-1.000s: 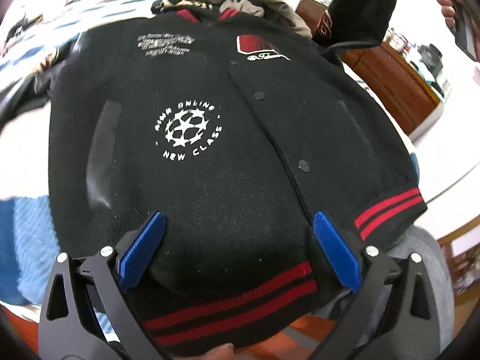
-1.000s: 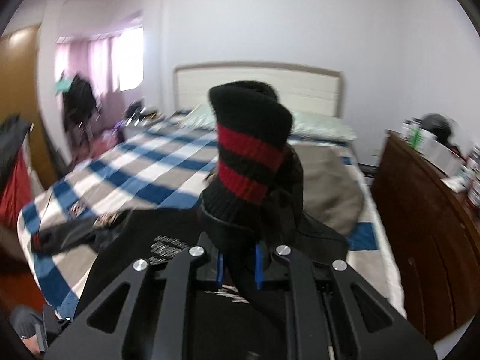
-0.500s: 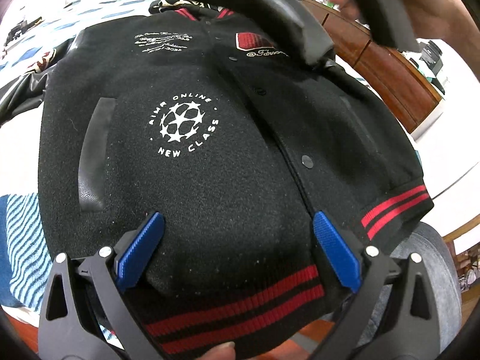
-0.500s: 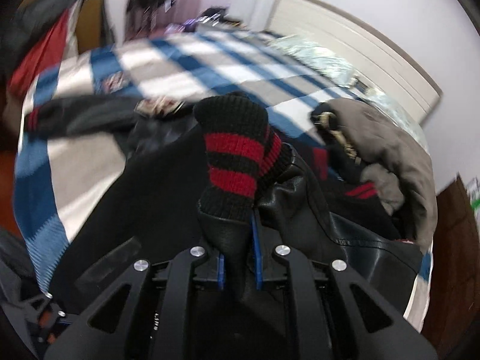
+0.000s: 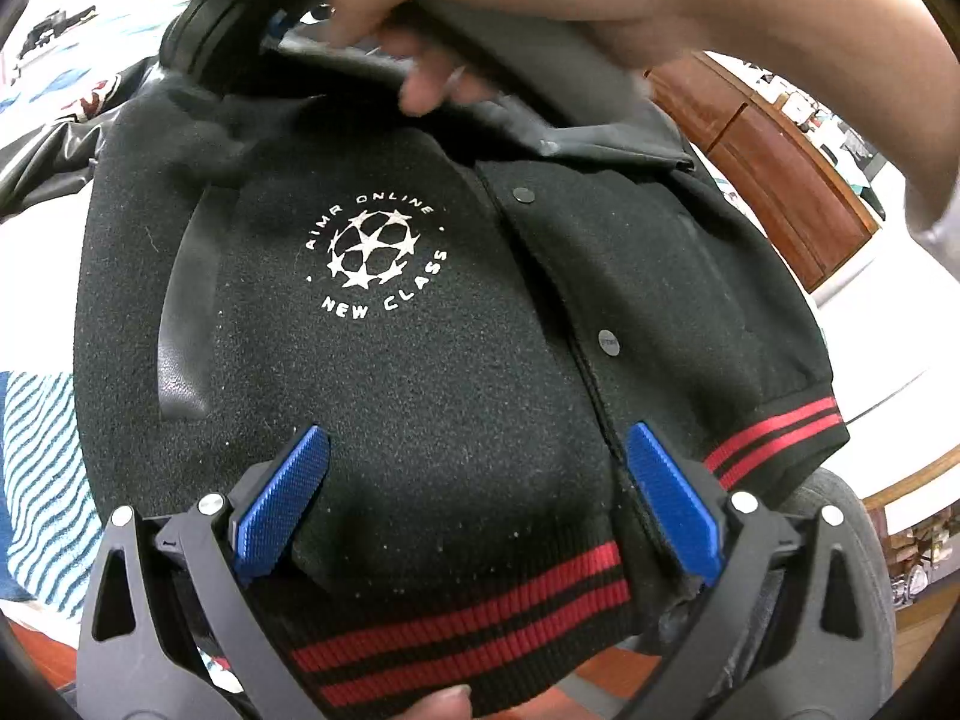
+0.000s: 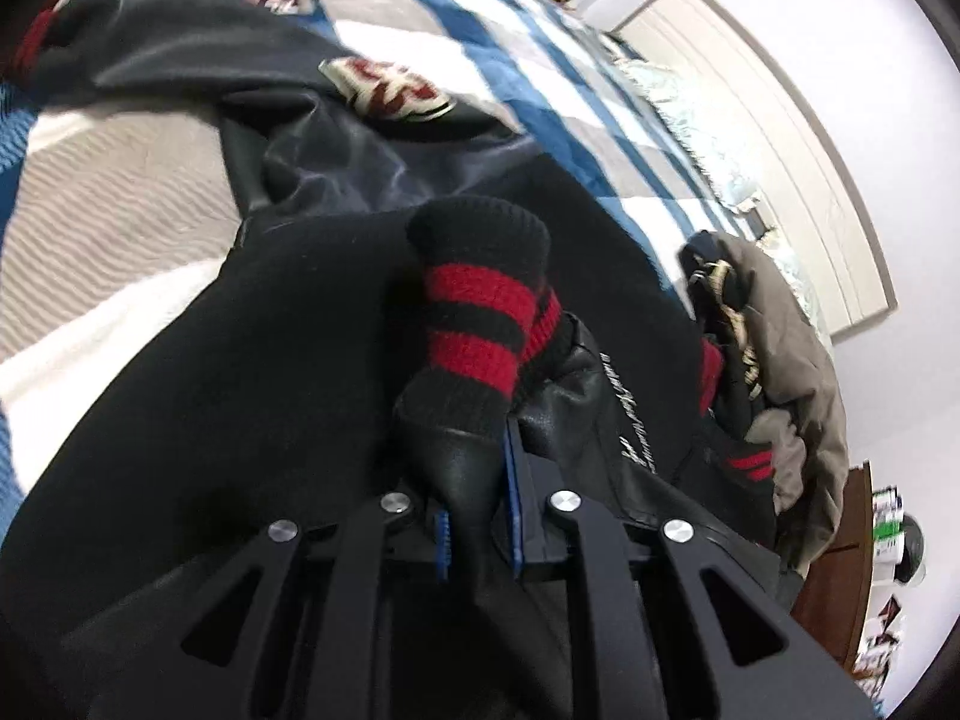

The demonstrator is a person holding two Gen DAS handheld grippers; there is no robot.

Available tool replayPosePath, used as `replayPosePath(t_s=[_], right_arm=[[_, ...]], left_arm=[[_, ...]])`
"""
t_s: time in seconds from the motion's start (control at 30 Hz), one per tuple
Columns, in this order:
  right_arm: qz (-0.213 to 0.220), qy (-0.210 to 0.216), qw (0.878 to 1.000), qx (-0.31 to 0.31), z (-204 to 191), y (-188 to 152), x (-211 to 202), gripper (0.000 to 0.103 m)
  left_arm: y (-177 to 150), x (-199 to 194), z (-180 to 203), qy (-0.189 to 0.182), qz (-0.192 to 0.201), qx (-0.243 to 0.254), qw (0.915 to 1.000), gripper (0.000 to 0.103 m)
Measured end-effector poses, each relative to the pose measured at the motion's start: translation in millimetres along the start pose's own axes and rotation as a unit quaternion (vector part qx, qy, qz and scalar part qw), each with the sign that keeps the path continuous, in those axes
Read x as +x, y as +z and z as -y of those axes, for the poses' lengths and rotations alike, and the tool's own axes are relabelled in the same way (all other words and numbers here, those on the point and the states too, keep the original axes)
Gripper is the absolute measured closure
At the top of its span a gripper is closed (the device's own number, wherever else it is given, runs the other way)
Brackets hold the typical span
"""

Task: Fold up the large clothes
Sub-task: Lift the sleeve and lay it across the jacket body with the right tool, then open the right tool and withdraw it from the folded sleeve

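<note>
While spread front-up on the blue-and-white striped blanket (image 6: 72, 192), black varsity jacket (image 5: 420, 360) with white star emblem (image 5: 372, 249), 2 snaps and red-striped hem. Sleeve (image 6: 474, 468) with red-banded cuff (image 6: 480, 312) pinched tight in right gripper (image 6: 477, 531), above jacket chest. Left gripper (image 5: 477, 501) wide open over hem, holding nothing. Tan garment (image 6: 792, 372) heaped beyond, wooden dresser (image 5: 774, 168) beside.
</note>
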State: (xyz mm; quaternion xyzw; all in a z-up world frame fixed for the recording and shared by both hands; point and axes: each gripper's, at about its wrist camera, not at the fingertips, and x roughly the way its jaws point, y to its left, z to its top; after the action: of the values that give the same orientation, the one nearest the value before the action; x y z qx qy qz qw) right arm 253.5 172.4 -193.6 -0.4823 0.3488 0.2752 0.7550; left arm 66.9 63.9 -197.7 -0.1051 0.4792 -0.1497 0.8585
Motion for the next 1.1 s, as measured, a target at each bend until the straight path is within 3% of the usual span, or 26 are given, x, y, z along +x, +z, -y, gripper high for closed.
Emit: replayPosePath(t_s=[0.27,0.5,0.57,0.6,0.63,0.7,0.87,1.0,1.1], right_arm=[[-0.039,0.026,0.999,-0.012,-25,-8,33,0.087],[-0.062,0.092,0.992,0.065,3,-7,33,0.080],[-0.058,0.125,0.987,0.082,14,-8,26,0.058],[-0.048,0.144,0.984,0.096,20,-9,19,0.034],[-0.031,0.164,0.980,0.109,25,-10,7,0.020],[0.003,0.185,0.974,0.132,41,-14,-15,0.010],[0.077,0.267,0.937,0.211,98,-33,-61,0.005],[0.085,0.249,0.915,0.307,173,-67,-53,0.005],[0.076,0.223,0.888,0.396,226,-102,-26,0.005]], left_arm=[[1,2,3,0.002,-0.003,0.005,1.0000,0.006],[0,7,11,0.013,-0.008,0.019,0.9997,0.006],[1,6,12,0.014,-0.004,0.024,0.9996,0.006],[2,4,12,0.014,0.000,0.025,0.9996,0.006],[4,3,11,0.020,0.004,0.026,0.9995,0.006],[8,-1,8,0.033,0.013,0.027,0.9990,0.006],[18,-3,0,0.034,0.028,0.001,0.9990,0.006],[22,4,-1,0.043,0.020,-0.005,0.9989,0.006],[21,9,-2,0.052,0.007,0.005,0.9986,0.006]])
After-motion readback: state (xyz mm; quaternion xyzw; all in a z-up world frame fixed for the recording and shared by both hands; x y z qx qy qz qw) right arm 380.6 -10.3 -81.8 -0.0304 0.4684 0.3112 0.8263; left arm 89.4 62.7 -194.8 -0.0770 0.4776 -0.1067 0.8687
